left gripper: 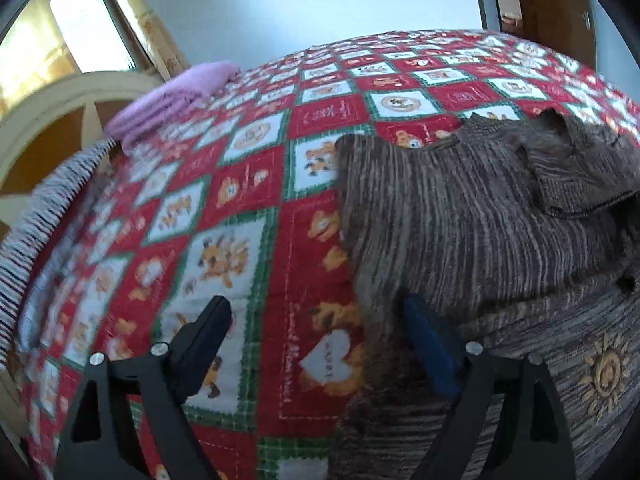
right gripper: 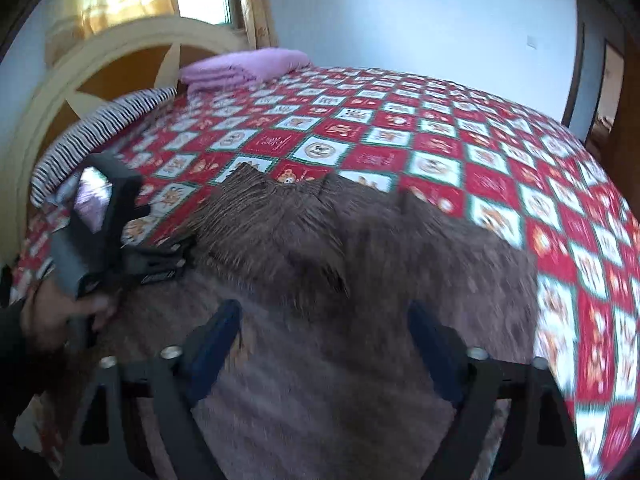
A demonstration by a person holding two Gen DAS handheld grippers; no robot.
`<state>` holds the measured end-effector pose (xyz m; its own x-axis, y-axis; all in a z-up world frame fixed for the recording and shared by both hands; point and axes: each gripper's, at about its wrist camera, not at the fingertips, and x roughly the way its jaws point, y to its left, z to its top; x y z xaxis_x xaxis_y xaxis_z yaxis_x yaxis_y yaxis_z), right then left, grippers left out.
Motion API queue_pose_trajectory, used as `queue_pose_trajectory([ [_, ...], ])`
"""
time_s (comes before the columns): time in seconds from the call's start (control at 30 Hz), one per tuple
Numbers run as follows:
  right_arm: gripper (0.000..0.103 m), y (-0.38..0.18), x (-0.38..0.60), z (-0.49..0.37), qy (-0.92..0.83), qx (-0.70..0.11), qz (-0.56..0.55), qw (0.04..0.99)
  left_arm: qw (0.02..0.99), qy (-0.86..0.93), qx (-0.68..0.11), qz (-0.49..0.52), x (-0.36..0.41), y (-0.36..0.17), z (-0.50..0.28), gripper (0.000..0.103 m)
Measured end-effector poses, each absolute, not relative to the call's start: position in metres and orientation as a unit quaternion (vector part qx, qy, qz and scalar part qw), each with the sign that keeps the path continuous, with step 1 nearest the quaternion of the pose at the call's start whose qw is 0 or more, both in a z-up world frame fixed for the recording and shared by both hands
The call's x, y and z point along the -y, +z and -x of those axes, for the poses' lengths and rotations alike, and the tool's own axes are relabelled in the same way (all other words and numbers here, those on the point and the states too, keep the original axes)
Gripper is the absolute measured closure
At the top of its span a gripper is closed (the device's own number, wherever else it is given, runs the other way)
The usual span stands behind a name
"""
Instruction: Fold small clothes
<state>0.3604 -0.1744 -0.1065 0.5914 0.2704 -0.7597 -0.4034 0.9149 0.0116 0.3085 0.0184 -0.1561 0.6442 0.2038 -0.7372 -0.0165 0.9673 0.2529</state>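
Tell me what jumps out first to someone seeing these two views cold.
The red, white and green bear-print quilt covers the whole bed and dominates both views. On its near side lies a brown striped knit sweater, with a gold sun motif at its lower right. The left gripper is open over its left edge, the right gripper open above its middle; folded pink cloth sits by the headboard.

Brown sweater on patchwork quilt

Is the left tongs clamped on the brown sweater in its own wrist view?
No, the left tongs stand wide open, nothing between them, at the brown sweater edge.
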Motion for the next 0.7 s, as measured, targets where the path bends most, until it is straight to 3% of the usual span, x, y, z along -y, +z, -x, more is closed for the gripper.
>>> queue_pose_trajectory([
  [0.07, 0.031, -0.123, 0.157, -0.382, 0.177, -0.421, 0.110, 0.883, 0.901, 0.060, -0.423, -0.076, -0.033, -0.159, -0.309, 0.004],
  [0.13, 0.043, -0.143, 0.147, -0.402, 0.160, -0.439, 0.130, 0.875, 0.899, 0.051, -0.432, -0.049, -0.042, -0.162, -0.313, 0.002],
  [0.17, 0.064, -0.151, 0.146, -0.410, 0.148, -0.441, 0.146, 0.873, 0.898, 0.047, -0.436, -0.035, -0.046, -0.163, -0.313, 0.001],
  [0.2, 0.077, -0.158, 0.151, -0.417, 0.129, -0.445, 0.149, 0.874, 0.898, 0.045, -0.437, -0.029, -0.046, -0.164, -0.314, 0.001],
  [0.4, 0.077, -0.154, 0.265, -0.423, 0.016, -0.449, -0.042, 0.892, 0.899, 0.034, -0.436, 0.004, -0.054, -0.167, -0.312, 0.000],
  [0.6, 0.075, -0.140, 0.275, -0.404, 0.080, -0.441, -0.083, 0.890, 0.900, 0.033, -0.435, 0.007, -0.055, -0.167, -0.312, 0.000],
  [0.63, 0.071, -0.138, 0.265, -0.406, 0.100, -0.439, -0.081, 0.889, 0.900, 0.034, -0.435, 0.006, -0.055, -0.167, -0.312, 0.000],
  [0.7, 0.039, -0.132, 0.237, -0.410, 0.134, -0.430, -0.049, 0.891, 0.900, 0.037, -0.433, 0.001, -0.054, -0.166, -0.312, 0.000],
])
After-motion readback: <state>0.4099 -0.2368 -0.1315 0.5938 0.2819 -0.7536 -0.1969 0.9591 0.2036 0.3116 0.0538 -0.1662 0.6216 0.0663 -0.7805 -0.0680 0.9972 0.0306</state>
